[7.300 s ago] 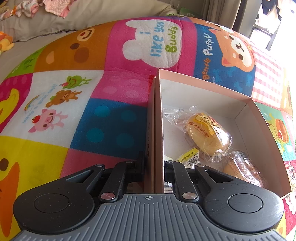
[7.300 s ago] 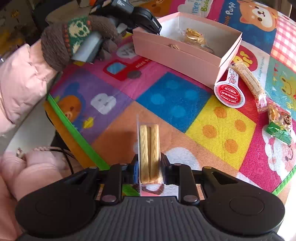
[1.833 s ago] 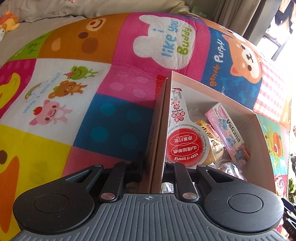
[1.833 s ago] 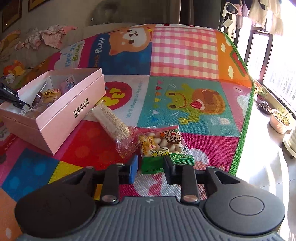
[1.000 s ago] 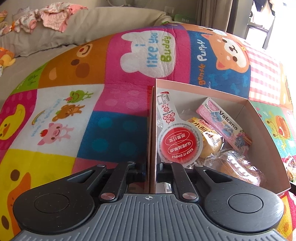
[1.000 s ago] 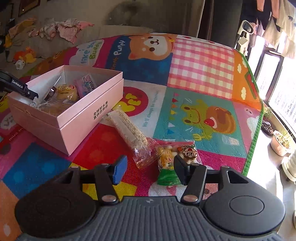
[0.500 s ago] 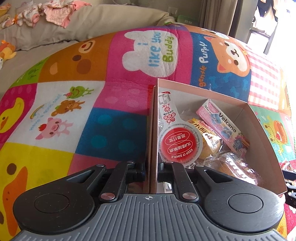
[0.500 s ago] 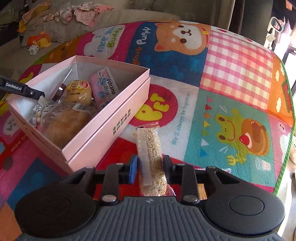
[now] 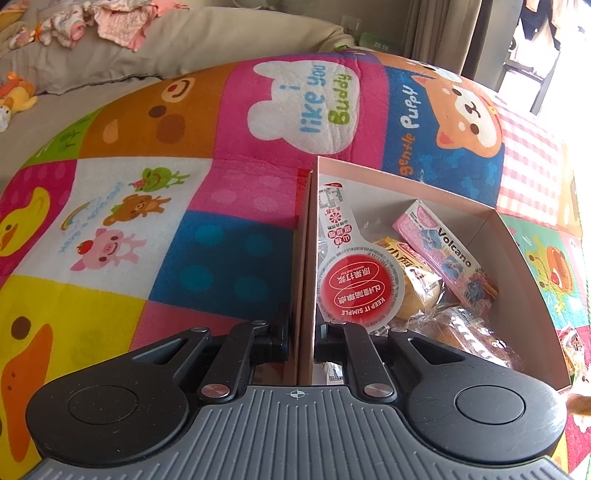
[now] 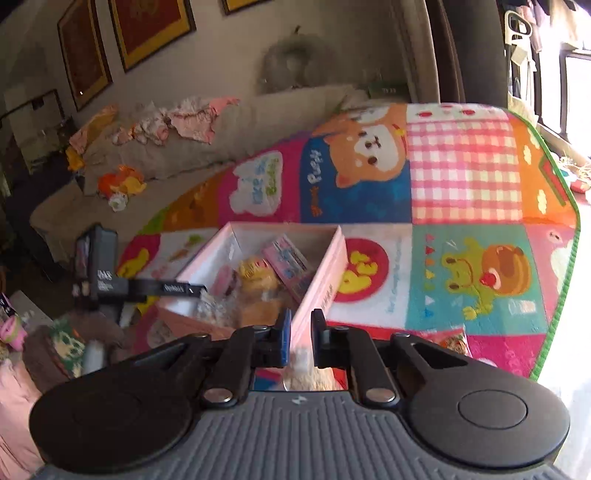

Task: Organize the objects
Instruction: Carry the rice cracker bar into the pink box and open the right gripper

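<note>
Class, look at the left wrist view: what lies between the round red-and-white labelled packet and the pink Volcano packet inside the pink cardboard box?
In the left wrist view, a yellow wrapped bun lies between the round red-and-white labelled packet and the pink Volcano packet, inside the pink cardboard box.

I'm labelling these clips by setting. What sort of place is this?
Most likely a home living room with a child's play area: a cartoon play mat covers the floor, a sofa strewn with small clothes stands behind it, and framed pictures hang on the wall.
</note>
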Tool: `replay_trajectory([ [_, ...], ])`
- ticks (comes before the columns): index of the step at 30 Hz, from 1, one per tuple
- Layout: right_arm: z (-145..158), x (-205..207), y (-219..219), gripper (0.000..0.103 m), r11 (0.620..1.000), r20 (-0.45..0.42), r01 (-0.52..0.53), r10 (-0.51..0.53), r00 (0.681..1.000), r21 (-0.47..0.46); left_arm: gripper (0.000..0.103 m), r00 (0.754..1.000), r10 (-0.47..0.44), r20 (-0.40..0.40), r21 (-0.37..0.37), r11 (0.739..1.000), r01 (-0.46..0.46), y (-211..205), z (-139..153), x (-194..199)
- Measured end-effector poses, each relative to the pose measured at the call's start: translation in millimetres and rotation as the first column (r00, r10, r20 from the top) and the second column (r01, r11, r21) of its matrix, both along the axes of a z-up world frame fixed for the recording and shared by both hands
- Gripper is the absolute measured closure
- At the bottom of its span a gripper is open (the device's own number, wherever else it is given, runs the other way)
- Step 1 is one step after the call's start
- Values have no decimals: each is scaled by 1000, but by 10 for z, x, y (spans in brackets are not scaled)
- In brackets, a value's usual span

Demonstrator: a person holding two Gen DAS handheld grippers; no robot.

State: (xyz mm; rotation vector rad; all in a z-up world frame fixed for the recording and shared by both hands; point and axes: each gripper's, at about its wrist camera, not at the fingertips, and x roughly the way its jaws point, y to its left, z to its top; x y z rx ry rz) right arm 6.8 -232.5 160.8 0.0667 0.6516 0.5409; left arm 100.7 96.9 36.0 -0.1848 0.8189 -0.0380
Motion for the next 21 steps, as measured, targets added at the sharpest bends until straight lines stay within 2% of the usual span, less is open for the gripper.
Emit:
replay_trajectory([
  [3,289,70,217,92,999,113,-20,15,994,42,91,1000,2,-10,-11,1000,-2,14,-19,3],
  [6,366,143,394,92,998,131,-59,56,990,20,91,1000,0,-12,-17,1000,0,26,-22,1],
  [8,278,120,464,86,996,106,-75,79,991,-42,91,1000,0,-11,-16,1000,0,25,-21,-1],
  [9,199,83,478,75,993,85,-87,93,992,-75,91,1000,-1,-10,-15,1000,1,24,-21,-2],
  [10,113,39,468,56,991,62,-92,99,993,-99,91,1000,-2,-9,-14,1000,2,21,-22,-4],
  [12,-137,-75,411,42,985,-13,-90,89,996,-146,91,1000,-5,-8,-10,1000,5,17,-22,-5],
  [17,-748,-238,294,42,975,-208,-96,54,977,-200,92,1000,-5,-11,4,1000,5,-10,-25,0],
  [21,-1027,-301,375,49,972,-249,-111,57,967,-208,92,1000,-2,-19,5,1000,2,-12,-41,-2],
])
